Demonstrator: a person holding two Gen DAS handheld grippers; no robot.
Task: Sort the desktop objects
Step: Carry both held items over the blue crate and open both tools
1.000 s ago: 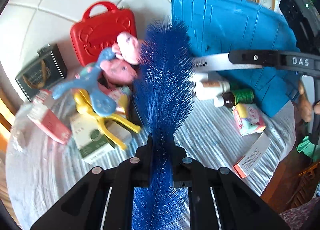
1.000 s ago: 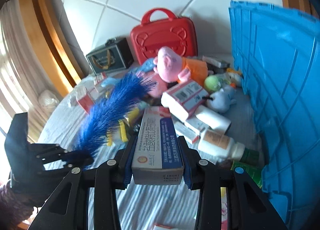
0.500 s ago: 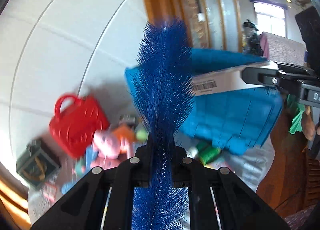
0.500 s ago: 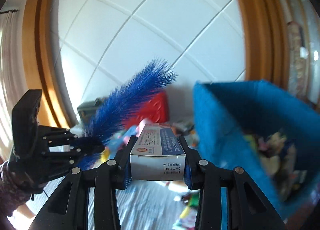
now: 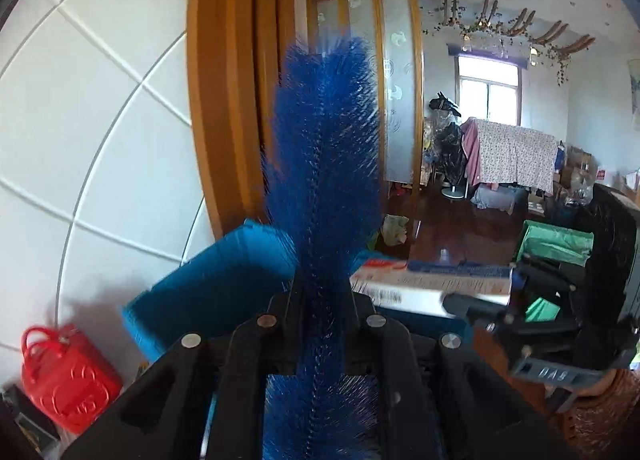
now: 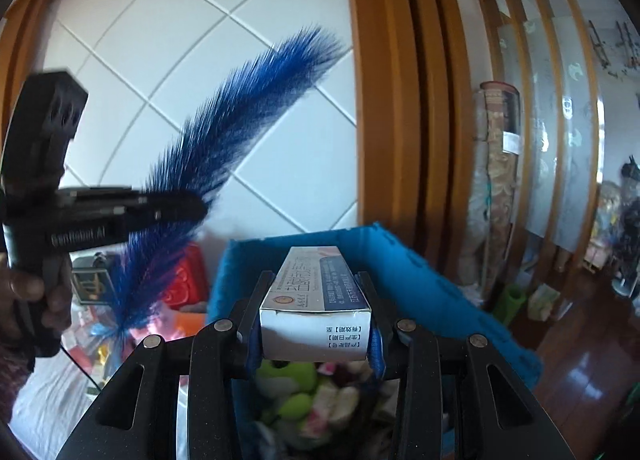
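Above blue bin [image 6: 420, 260], tongs grip blue brush [image 5: 324, 164] and box [image 6: 316, 292].

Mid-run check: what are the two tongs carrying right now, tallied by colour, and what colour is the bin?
Blue: 2, the bristle brush in the left tongs and the bin
White and blue: 1, the medicine box in the right tongs
Total: 3

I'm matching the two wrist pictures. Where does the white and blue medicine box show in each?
Left wrist: white and blue medicine box right of centre, in the right gripper.
Right wrist: bottom centre, clamped between the fingers.
Shared landmark: blue plastic bin.
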